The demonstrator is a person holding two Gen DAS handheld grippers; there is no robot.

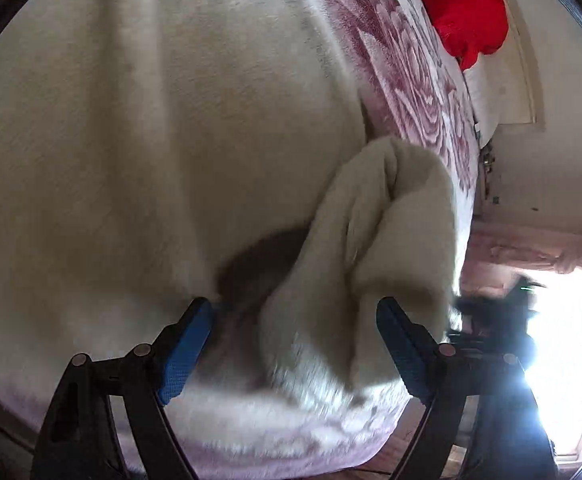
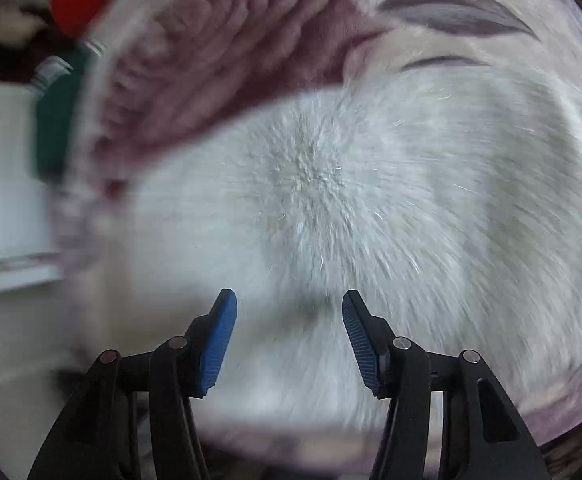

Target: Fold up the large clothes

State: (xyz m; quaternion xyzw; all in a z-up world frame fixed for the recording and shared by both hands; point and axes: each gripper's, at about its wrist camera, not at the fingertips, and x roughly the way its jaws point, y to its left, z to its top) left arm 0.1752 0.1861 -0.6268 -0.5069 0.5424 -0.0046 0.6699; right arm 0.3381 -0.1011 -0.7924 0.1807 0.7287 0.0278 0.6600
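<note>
Apparently still being at an early stage of the folding. Seeing the cream garment [image 1: 151, 152] lying spread over the rose-patterned blanket [image 1: 411, 80], with one bunched flap [image 1: 391, 232] rising between the blue pads of the left claw [image 1: 293, 344], jaws standing apart and not pinching it. Showing the right claw [image 2: 289, 336] also apart, hovering close above the fluffy cloth [image 2: 331, 200], holding nothing. Judging no clean fold finished yet; gripping edges and laying them over remaining. Noticing a red item [image 1: 463, 8] lying beyond.

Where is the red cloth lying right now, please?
In the left wrist view the red cloth lies at the top right, on the rose-patterned blanket, beyond the cream garment.
</note>
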